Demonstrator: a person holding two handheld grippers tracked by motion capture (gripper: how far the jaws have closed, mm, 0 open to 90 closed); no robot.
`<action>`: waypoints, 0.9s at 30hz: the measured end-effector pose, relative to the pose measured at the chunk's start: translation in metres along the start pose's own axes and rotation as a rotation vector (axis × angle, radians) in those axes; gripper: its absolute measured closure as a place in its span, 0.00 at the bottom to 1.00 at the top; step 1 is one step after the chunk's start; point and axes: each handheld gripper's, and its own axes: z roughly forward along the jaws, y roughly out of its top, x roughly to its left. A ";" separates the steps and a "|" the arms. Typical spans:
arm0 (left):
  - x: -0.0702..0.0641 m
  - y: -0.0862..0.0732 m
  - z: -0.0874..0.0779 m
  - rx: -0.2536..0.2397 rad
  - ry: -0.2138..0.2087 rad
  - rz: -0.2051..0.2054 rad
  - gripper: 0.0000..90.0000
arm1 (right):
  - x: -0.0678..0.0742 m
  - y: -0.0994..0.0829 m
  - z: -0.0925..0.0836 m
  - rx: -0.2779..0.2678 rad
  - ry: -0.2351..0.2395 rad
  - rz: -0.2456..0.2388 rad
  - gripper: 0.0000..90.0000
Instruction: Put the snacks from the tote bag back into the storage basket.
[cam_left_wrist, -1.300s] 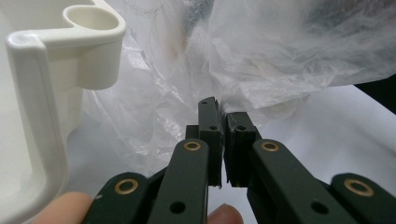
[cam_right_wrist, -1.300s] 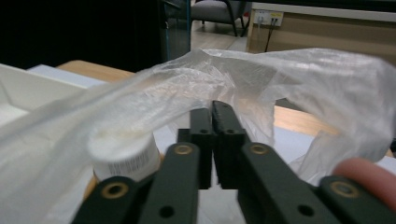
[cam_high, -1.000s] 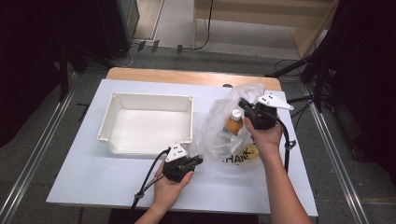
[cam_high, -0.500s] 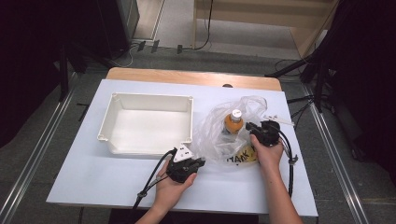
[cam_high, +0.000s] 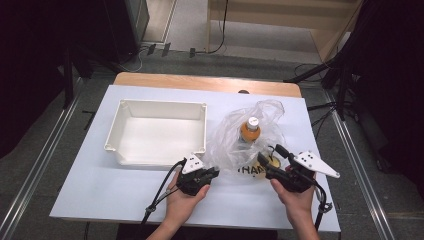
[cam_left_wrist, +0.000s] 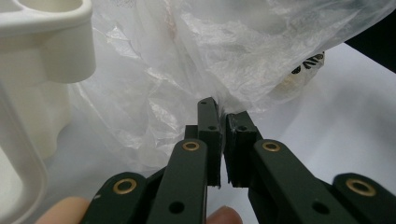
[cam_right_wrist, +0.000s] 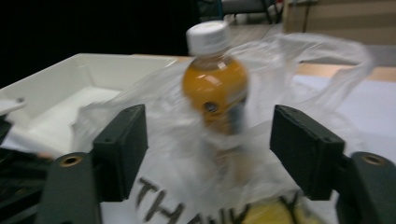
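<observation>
- Step in hand, as I judge it: unpacking the clear plastic bag (cam_high: 235, 145); the bag lies on the white counter (cam_high: 100, 185) just right of the white tray (cam_high: 160, 132); an orange bottle (cam_high: 249, 131) with a white cap stands upright inside it, neck clear of the plastic.
- Left tool (cam_high: 207, 175): jaws pressed together on a fold at the bag's near left edge; the left gripper view shows the film pinched between the pads (cam_left_wrist: 219, 135); bag anchored.
- Right tool (cam_high: 267, 161): jaws spread wide, holding nothing; sits at the bag's near right side by the printed lettering (cam_high: 250, 170); bottle (cam_right_wrist: 217, 88) centred between the jaws but farther off, not touched.
- Next move calls for: advancing the right tool to straddle the bottle; closing on its body through or above the film; left pinch holding the bag down; tray is the likely destination.
- Picture in the right gripper view is blurred; exact gap to bottle cannot be told.
</observation>
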 end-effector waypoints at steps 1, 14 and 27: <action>0.000 0.000 0.000 0.000 -0.001 0.001 0.97 | 0.003 -0.003 0.003 0.010 -0.002 -0.009 0.27; 0.001 0.000 -0.001 -0.008 -0.020 -0.011 0.88 | -0.013 -0.041 0.055 0.281 -0.074 0.037 1.00; -0.015 0.014 -0.028 -0.238 -0.035 -0.005 0.44 | -0.022 -0.055 0.066 0.409 -0.089 0.087 1.00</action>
